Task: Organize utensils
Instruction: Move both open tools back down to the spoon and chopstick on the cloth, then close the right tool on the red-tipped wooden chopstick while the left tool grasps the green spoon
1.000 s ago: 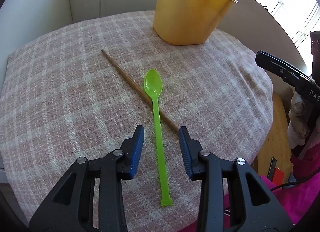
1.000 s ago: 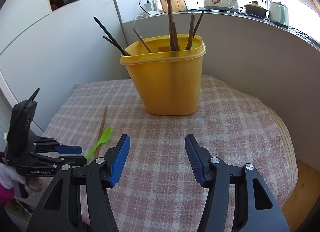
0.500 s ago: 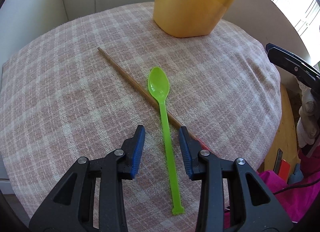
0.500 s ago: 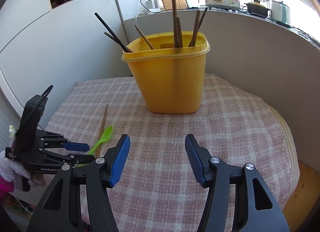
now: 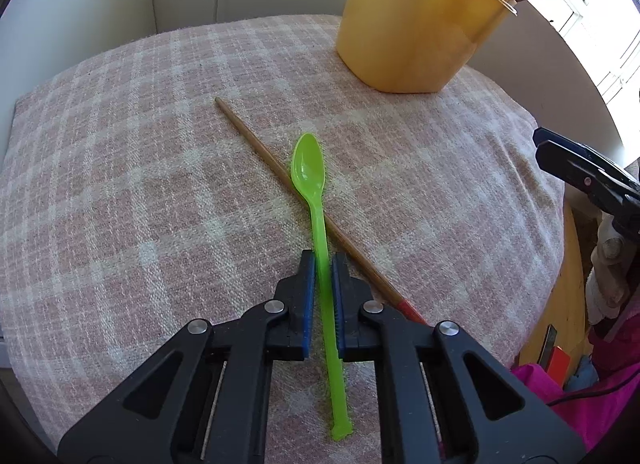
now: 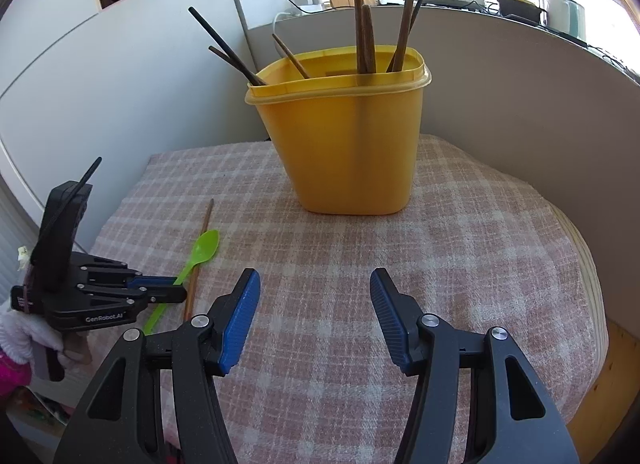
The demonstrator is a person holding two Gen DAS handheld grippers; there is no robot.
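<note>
A green plastic spoon (image 5: 308, 168) lies on the pink checked cloth (image 5: 120, 184), its handle crossing a wooden chopstick (image 5: 256, 148). My left gripper (image 5: 323, 264) is shut on the spoon's handle, low at the cloth. The spoon (image 6: 206, 245), the chopstick (image 6: 202, 240) and the left gripper (image 6: 176, 292) also show in the right wrist view. A yellow tub (image 6: 344, 144) holding several chopsticks and wooden utensils stands at the back; it shows in the left wrist view too (image 5: 416, 24). My right gripper (image 6: 315, 292) is open and empty above the cloth, in front of the tub.
The round table's wooden edge (image 6: 592, 284) drops off at the right. A grey wall (image 6: 520, 84) curves behind the tub. A white panel (image 6: 100, 84) stands at the left. The right gripper's body (image 5: 580, 176) shows at the right of the left wrist view.
My left gripper's jaws have closed onto the green spoon's handle and moved forward along it. The right gripper stays open and has barely moved.
</note>
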